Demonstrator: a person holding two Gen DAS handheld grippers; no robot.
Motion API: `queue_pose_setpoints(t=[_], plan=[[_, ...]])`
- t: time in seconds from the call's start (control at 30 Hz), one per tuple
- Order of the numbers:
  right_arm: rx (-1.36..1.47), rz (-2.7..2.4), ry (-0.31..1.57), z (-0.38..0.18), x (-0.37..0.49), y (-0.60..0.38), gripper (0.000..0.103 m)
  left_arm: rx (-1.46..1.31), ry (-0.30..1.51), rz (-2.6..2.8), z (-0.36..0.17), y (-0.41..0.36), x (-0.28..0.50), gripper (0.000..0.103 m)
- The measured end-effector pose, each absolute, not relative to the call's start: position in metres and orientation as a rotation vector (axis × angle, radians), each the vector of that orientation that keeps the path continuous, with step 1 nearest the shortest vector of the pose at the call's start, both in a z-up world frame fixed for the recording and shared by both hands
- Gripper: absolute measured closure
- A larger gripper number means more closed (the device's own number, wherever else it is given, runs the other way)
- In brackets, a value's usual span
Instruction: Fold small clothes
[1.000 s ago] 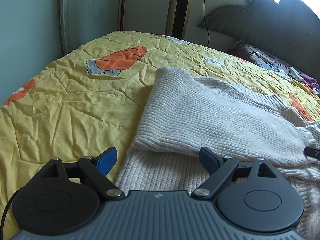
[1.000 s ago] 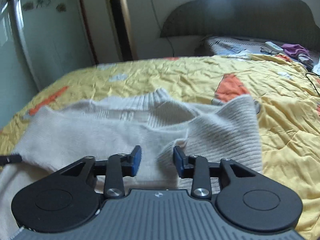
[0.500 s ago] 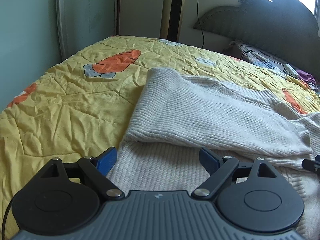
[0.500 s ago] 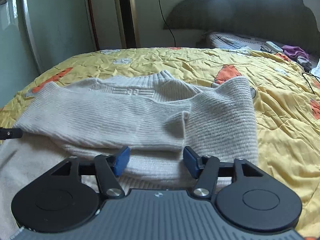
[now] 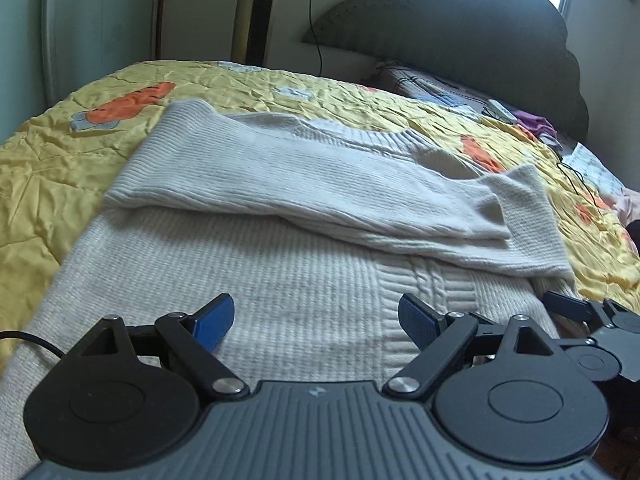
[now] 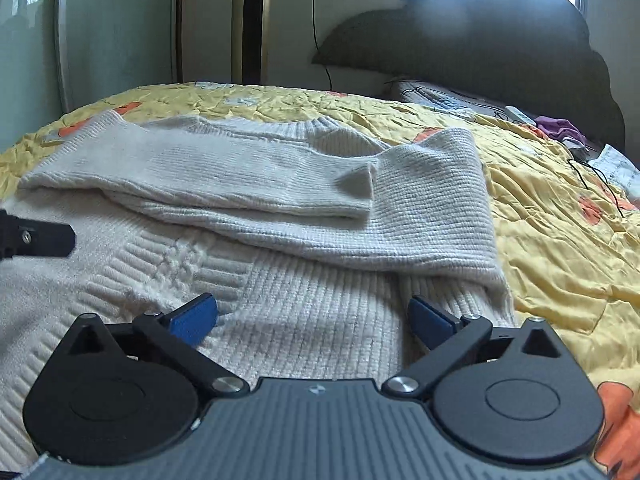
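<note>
i'm over the near half of the cream sweater, which lies flat on the bed's yellow quilt with its collar toward the headboard. both sleeves are already laid across the chest, one overlapping the other, so i judge the sleeve step done and the bottom-to-top fold to be in hand. my left jaws are spread wide and pinch nothing; my right jaws are likewise spread and empty, both hovering low over the ribbed body near the hem. next, i think, each side should drop to the hem, close on the knit near its outer corners, and carry it up over the sleeves evenly. no containers show in either view; nothing to say of contents.
</note>
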State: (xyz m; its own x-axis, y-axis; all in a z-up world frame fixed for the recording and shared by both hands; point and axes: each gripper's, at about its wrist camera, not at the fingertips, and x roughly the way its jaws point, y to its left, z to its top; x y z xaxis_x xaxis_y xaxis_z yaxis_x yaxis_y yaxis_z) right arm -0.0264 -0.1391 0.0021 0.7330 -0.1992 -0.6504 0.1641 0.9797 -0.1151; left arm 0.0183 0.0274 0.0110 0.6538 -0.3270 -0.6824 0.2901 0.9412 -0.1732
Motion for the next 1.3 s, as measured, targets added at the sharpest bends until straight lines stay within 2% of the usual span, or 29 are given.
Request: queue_pose_setpoints(t=[0.4,0.7,0.97,1.3], plan=[[0.008,-0.165,0.743,0.000,-0.023,-0.146,0.000,-0.060,0.763,-0.262,0.011,0.028,0.025,0.013],[0.010,-0.163,0.743,0.000,-0.023,-0.147,0.000,0.054,0.723,-0.201,0.023,0.021,0.015,0.013],[0.010,-0.163,0.743,0.000,-0.023,-0.147,0.000,-0.081,0.685,-0.077,0.029,0.051,-0.001,0.013],[0.010,-0.163,0.743,0.000,-0.023,-0.147,0.000,-0.049,0.709,-0.061,0.026,0.036,0.007,0.013]])
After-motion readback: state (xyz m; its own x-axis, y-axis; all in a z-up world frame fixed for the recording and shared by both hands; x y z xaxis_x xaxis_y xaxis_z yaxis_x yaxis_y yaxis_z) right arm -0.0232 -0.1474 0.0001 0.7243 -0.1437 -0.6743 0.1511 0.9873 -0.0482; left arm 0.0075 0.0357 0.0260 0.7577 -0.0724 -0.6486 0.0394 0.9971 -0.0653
